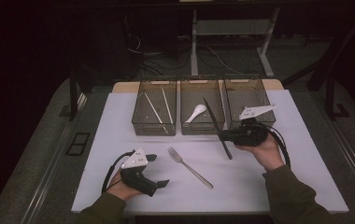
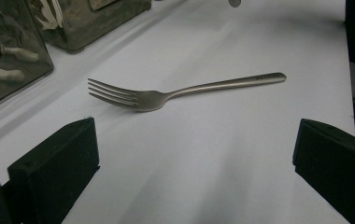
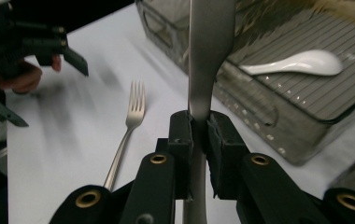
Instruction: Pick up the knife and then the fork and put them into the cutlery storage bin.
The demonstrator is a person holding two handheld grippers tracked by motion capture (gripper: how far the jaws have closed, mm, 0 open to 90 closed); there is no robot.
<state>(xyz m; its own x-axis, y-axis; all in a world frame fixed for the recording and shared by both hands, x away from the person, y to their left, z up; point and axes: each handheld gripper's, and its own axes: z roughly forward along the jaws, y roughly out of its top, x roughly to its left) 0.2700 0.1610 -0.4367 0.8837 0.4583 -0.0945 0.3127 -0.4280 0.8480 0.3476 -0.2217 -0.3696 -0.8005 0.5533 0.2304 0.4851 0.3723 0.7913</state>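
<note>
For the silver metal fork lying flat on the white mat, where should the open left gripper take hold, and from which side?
Probably mid-handle. The silver metal fork lies flat on the white mat, so its straight, narrow handle gives two parallel edges for the jaws; the curved tines do not. The left gripper, jaws wide open, would best come from above, jaws straddling the handle crosswise. The handle is thin, so the pads must nearly reach the mat.

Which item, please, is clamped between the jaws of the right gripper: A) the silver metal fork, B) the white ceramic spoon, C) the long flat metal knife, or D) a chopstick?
C: the right gripper has its jaws shut on the long flat metal knife, while the silver metal fork lies on the table.
</note>
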